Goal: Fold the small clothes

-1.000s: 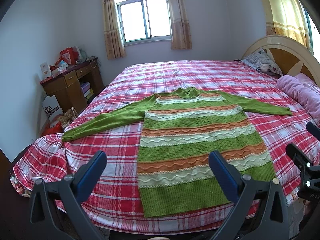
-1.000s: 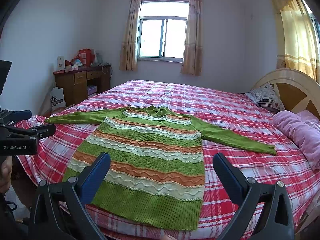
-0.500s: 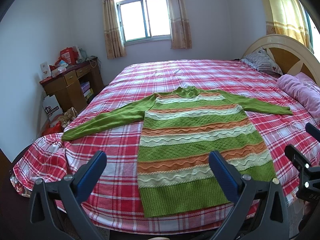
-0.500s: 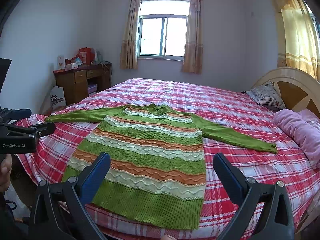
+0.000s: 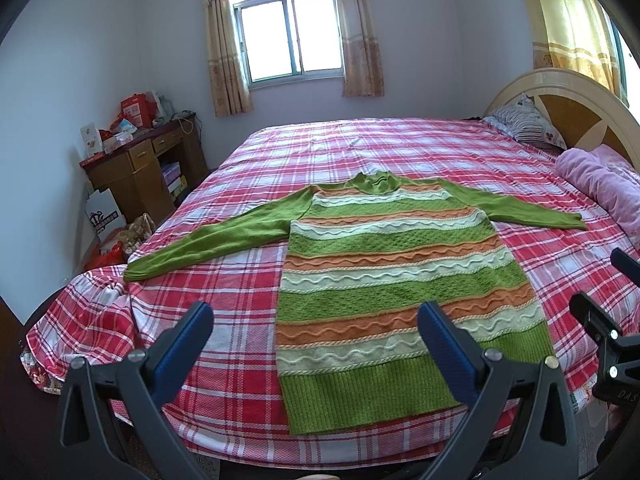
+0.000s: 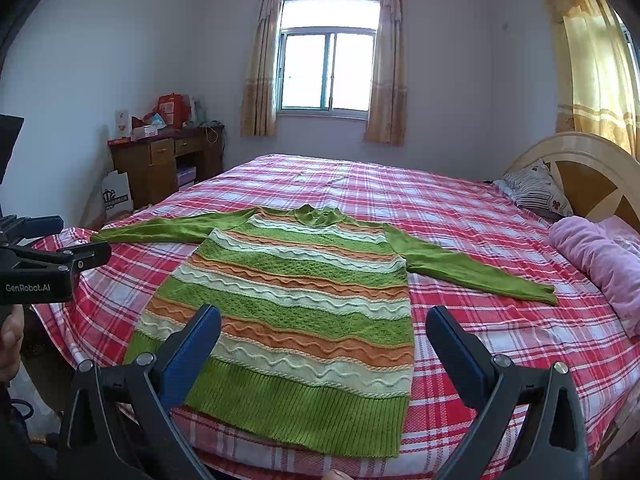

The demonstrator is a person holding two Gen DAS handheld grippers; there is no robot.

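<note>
On plaid bedsheet (image 5: 248, 280), ribbed wavy-striped knit sweater (image 5: 392, 280) lies flat.

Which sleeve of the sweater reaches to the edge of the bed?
The sleeve on the desk side: its cuff lies where the bed cover starts to drop. The other sleeve, toward the pink blanket, ends on flat bed.

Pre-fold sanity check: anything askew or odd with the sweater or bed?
Nothing stands out. The sweater lies flat on the bed, both sleeves spread and hem near the front edge. Left gripper and right gripper are open, holding nothing.
</note>
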